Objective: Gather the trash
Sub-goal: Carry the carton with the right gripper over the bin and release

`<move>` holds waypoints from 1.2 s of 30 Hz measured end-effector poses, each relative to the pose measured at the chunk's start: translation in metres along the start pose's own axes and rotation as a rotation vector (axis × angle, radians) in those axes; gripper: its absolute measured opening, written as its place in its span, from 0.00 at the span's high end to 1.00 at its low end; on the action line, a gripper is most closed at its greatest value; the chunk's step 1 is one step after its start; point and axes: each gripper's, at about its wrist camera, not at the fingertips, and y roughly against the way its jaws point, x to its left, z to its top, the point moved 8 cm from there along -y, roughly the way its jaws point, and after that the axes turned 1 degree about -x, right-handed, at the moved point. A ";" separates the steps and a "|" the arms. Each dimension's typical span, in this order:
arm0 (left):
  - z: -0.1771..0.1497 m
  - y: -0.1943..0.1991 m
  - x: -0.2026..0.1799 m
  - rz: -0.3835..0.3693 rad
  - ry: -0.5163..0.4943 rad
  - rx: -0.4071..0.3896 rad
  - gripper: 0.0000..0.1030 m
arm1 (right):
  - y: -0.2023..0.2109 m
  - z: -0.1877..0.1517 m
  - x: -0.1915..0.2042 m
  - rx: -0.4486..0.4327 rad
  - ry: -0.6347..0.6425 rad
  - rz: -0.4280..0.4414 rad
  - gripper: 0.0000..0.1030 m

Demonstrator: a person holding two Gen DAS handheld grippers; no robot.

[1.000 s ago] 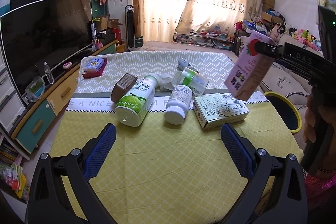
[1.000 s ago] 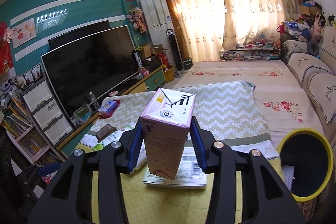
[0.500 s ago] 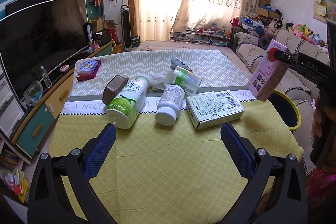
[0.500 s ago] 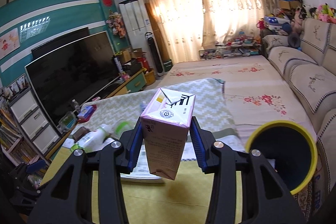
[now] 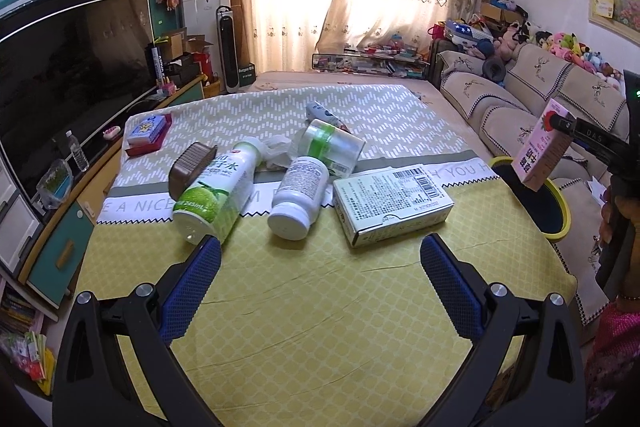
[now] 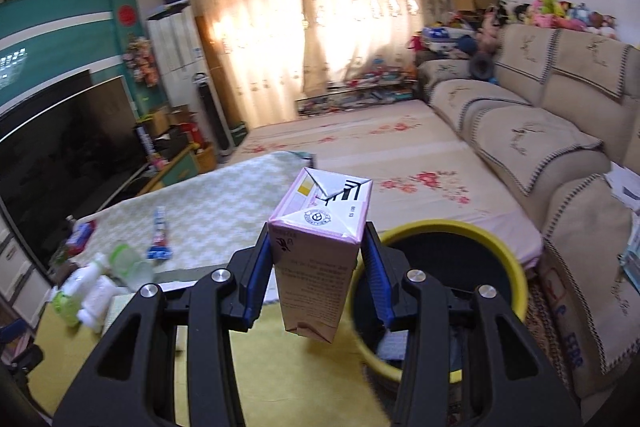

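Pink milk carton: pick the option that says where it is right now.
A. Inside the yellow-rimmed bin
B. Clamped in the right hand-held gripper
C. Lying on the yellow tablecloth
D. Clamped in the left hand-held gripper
B: the pink milk carton sits clamped between the blue pads of the right hand-held gripper, in the air in front of the yellow-rimmed bin.

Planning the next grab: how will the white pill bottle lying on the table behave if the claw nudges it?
The white pill bottle lies on its side and is round, so it probably rolls when nudged. It rests beside the white carton box, which may block rolling that way. Its smooth plastic looks rigid, perhaps slippery. Weight cannot be judged.
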 end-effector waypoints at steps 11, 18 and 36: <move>0.006 -0.014 -0.019 -0.001 -0.030 0.016 0.05 | -0.028 -0.014 -0.047 0.040 -0.021 -0.084 0.60; 0.007 -0.024 -0.030 -0.008 -0.055 0.032 0.05 | -0.035 -0.018 -0.052 0.056 -0.031 -0.100 0.60; 0.006 -0.026 -0.027 -0.009 -0.044 0.034 0.05 | -0.035 -0.019 -0.055 0.064 -0.029 -0.122 0.52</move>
